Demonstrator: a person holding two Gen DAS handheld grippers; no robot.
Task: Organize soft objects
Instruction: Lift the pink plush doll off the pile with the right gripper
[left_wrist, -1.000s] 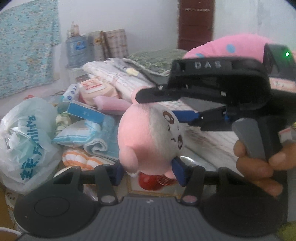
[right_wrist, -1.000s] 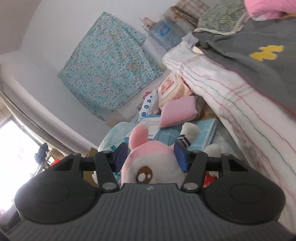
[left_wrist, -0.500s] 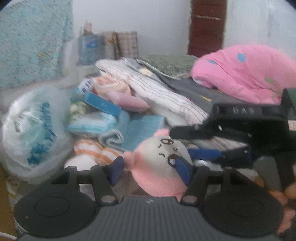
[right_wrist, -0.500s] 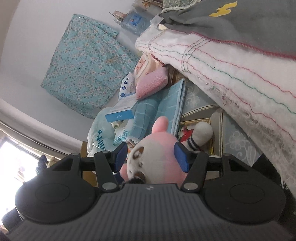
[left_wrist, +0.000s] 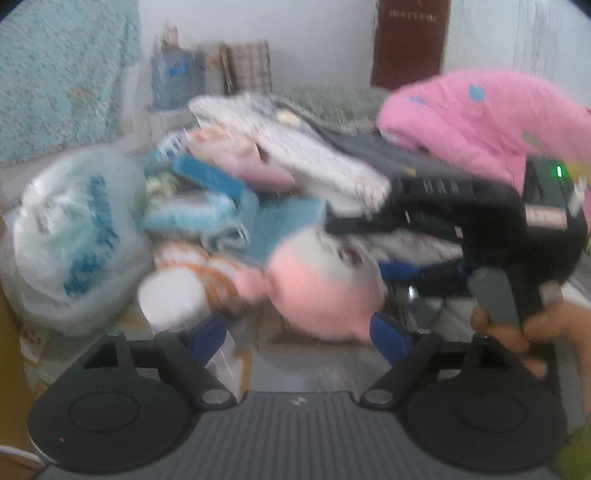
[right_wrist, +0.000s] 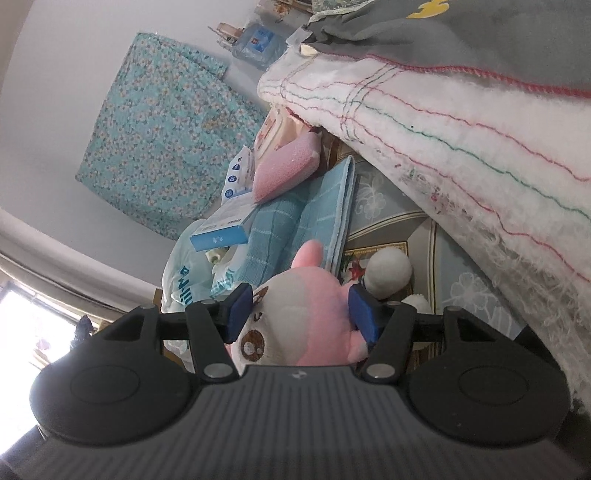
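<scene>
Plush toy (right_wrist: 299, 314), pink and white, has sunk from mid-air toward the cluttered table (right_wrist: 391, 229), pinched between the right gripper's (right_wrist: 301, 314) fingers, while the left gripper's (left_wrist: 299, 332) fingers gape empty beneath it, so set-down looks near.

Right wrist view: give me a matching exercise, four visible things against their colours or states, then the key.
Things:
1. plush toy
2. right gripper
3. folded towel
4. small box

States:
A. blue, lying open and flat
B. pink and white, held between blue pads
C. blue and white, resting on the towel's edge
D. closed on the toy

Pairs: 1-B, 2-D, 3-A, 4-C
</scene>
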